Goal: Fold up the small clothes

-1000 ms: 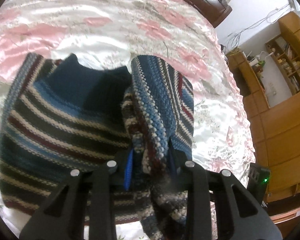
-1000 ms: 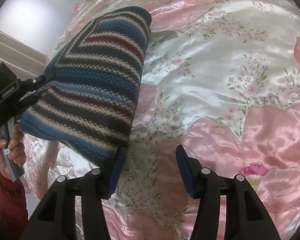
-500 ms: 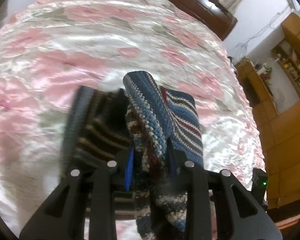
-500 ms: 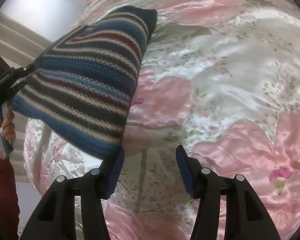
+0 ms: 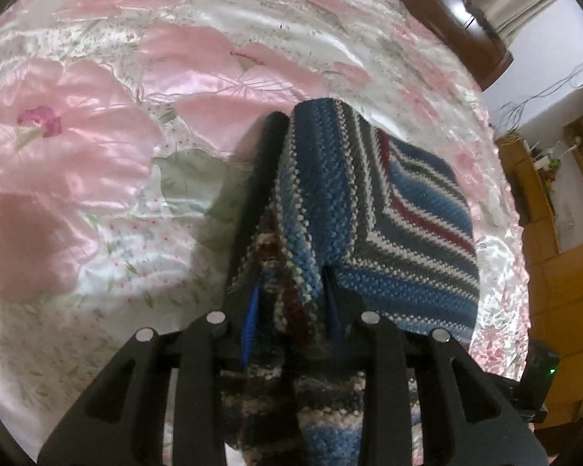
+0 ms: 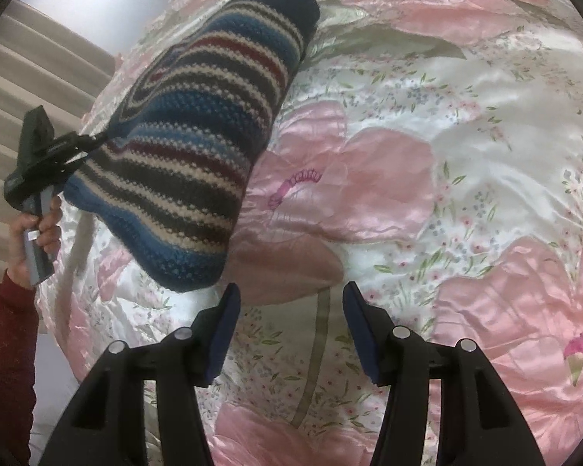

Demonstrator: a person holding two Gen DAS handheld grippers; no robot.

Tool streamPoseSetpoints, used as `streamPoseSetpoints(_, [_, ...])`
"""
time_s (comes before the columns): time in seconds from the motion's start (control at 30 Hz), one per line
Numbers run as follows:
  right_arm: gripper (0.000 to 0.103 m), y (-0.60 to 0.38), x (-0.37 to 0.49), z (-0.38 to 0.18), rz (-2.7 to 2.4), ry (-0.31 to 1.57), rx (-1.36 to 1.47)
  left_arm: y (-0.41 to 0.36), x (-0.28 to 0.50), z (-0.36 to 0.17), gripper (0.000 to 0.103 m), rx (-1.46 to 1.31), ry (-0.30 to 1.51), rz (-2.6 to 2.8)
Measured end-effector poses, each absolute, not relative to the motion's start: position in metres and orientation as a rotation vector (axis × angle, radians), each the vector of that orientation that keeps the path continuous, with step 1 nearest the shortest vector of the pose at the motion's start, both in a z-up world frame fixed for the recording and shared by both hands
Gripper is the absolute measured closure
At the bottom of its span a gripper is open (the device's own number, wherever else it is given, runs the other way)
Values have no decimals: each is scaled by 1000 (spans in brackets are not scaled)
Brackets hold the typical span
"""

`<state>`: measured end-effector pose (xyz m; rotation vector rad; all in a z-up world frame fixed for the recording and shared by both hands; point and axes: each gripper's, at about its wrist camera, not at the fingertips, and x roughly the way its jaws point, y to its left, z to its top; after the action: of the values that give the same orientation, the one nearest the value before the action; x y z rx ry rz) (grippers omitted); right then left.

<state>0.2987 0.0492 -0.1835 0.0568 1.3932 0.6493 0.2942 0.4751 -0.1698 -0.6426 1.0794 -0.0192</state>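
- A bed covered by a shiny satin quilt [image 6: 466, 124], white ground with large pink flowers, grey-green leaves and small scattered sprigs, fills both views [image 5: 97, 155].
- The satin lies in soft creases and catches the light in bright patches.
- A striped knitted garment [image 6: 198, 136] in blue, cream, dark grey and maroon hangs above the quilt; whether its far navy end touches the cover cannot be told.
- Its shadow falls on the quilt beneath it.

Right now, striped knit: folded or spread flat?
Folded: the striped knit hangs doubled, layers bunched in the shut left claw, mostly lifted above the bedspread.
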Motion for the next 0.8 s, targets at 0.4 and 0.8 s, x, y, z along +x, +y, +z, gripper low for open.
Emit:
streamPoseSetpoints(0.4, [43,77,291,-164,621,1390,35,450,239,-99,35,-462,1047,-15])
streamPoseSetpoints(0.8, [43,97,281,-153,633,1396,36,453,222,-147,92,-540,1133,-19])
